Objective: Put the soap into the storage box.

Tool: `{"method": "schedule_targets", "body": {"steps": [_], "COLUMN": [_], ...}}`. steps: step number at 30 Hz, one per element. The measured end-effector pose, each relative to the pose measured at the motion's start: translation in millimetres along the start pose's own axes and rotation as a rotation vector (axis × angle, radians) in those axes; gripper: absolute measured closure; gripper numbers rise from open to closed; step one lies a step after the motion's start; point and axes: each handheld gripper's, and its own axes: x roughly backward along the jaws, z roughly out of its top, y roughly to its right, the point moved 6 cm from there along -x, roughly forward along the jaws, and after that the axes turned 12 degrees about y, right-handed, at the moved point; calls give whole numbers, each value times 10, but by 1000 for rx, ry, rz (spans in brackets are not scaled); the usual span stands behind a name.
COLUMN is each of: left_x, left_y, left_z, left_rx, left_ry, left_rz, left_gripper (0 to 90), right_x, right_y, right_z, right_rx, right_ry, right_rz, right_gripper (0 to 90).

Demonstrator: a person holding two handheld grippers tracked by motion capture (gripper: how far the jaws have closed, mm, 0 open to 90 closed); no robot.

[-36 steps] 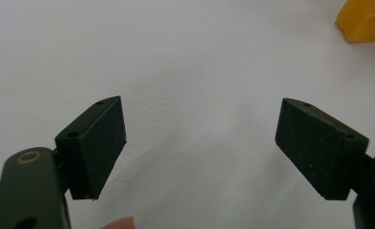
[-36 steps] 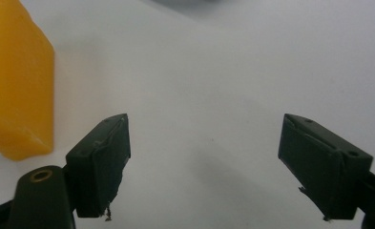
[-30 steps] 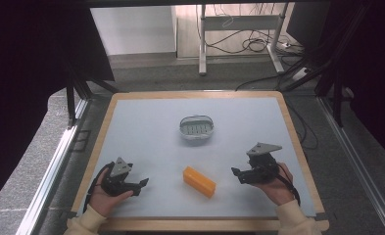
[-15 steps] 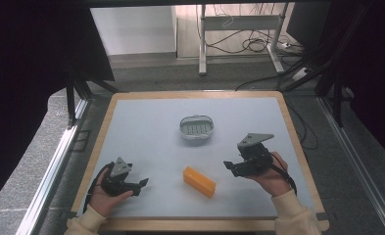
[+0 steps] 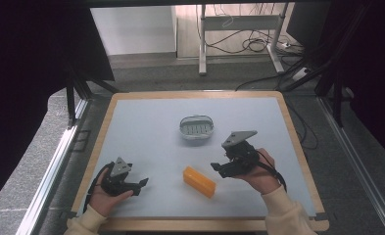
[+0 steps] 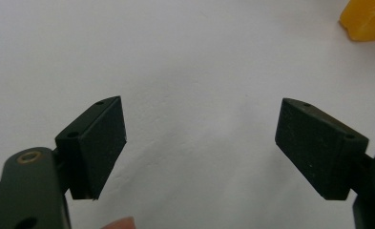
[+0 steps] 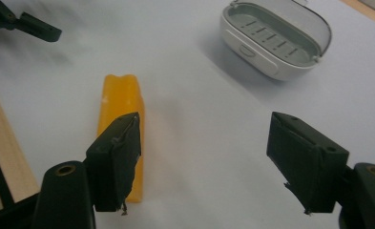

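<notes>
An orange bar [image 5: 199,181] lies flat on the pale blue table top [image 5: 146,127], near the front and between my two hands. A white oval dish [image 5: 197,127] with a ribbed grey inside stands behind it. My right gripper [image 5: 215,169] hovers just right of the bar, pointing left; its jaws have just been closing a little and stand open with nothing between them. In the right gripper view the bar [image 7: 120,102] lies partly behind the left jaw of my right gripper [image 7: 209,152], with the dish [image 7: 276,38] farther off. My left gripper [image 5: 142,183] rests open at the front left; its own view shows my left gripper [image 6: 202,138] over bare table.
A wooden rim [image 5: 195,94] frames the table top. A corner of the orange bar [image 6: 366,19] shows at the top right of the left gripper view. The left gripper's jaws [image 7: 32,26] appear at the top left of the right gripper view. Cables and desk legs lie on the floor beyond.
My right hand has lifted and moved left and inward, from the front right toward the orange bar. The left hand and gripper have stayed put.
</notes>
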Motion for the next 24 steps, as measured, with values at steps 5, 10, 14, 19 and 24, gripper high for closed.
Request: {"method": "schedule_targets", "body": {"steps": [5, 10, 14, 19, 24], "left_x": [2, -2, 8, 5, 7], "left_y": [0, 1, 6, -1, 7], "left_z": [1, -1, 4, 9, 7], "left_rx": [0, 2, -7, -10, -13], "left_ry": [1, -1, -4, 0, 1], "left_rz": [0, 0, 1, -3, -6], "left_gripper": [179, 179, 179, 180, 180], "right_x": [-100, -166, -212, -335, -456], "right_y": [-107, -152, -263, -386, -434], "right_z": [61, 94, 122, 81, -2], "right_rx": [6, 3, 9, 44, 42], "right_ry": [-35, -44, -47, -99, -150], "right_rz": [44, 55, 79, 78, 93], "right_gripper": [273, 273, 273, 286, 301]}}
